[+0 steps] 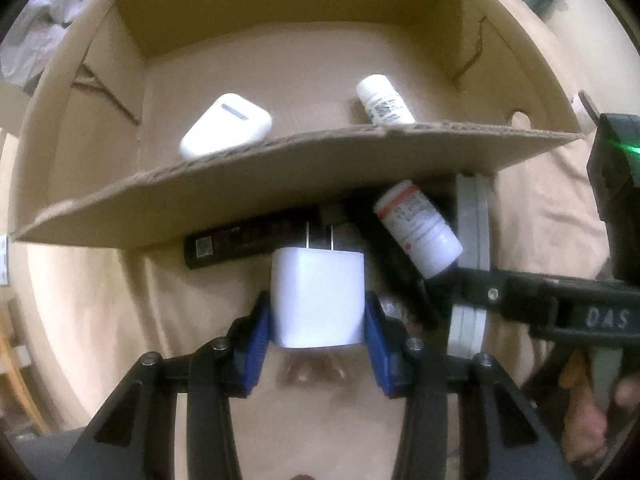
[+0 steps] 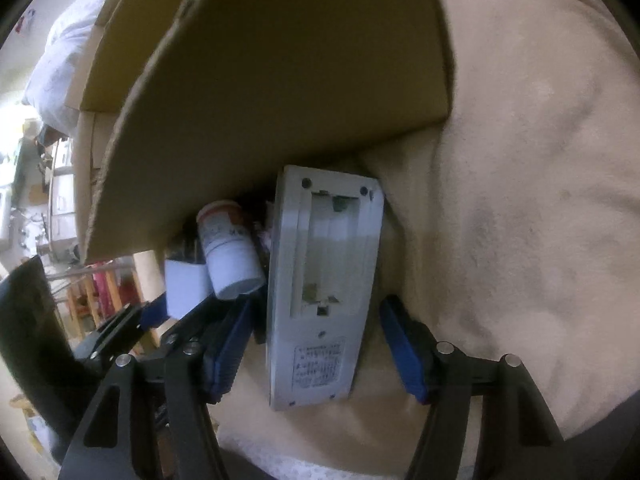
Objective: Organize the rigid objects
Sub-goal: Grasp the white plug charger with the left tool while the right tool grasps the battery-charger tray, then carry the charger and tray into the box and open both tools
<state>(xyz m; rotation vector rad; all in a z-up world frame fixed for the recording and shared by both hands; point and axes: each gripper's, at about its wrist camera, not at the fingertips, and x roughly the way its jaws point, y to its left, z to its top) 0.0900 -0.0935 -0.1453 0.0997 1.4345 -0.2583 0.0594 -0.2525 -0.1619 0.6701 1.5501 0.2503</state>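
My left gripper (image 1: pixel 318 314) points down at the beige cloth. Its blue pads (image 1: pixel 258 326) press both sides of a white plug charger (image 1: pixel 318 280), prongs toward the box. The charger (image 2: pixel 186 288) also shows in the right wrist view. My right gripper (image 2: pixel 316 320) straddles a grey handheld device (image 2: pixel 324 264) that lies back-up with its battery bay uncovered. A gap shows on each side of the device. A white pill bottle (image 1: pixel 418 226) and a black bar-shaped item (image 1: pixel 240 242) lie just under the flap of a cardboard box (image 1: pixel 280 56).
Inside the box lie a white earbud case (image 1: pixel 226 126) and a small white bottle (image 1: pixel 384 100). The box's front flap (image 2: pixel 280 100) hangs low over the loose items. Beige cloth (image 2: pixel 520 200) covers the surface. Wooden furniture stands at the far left.
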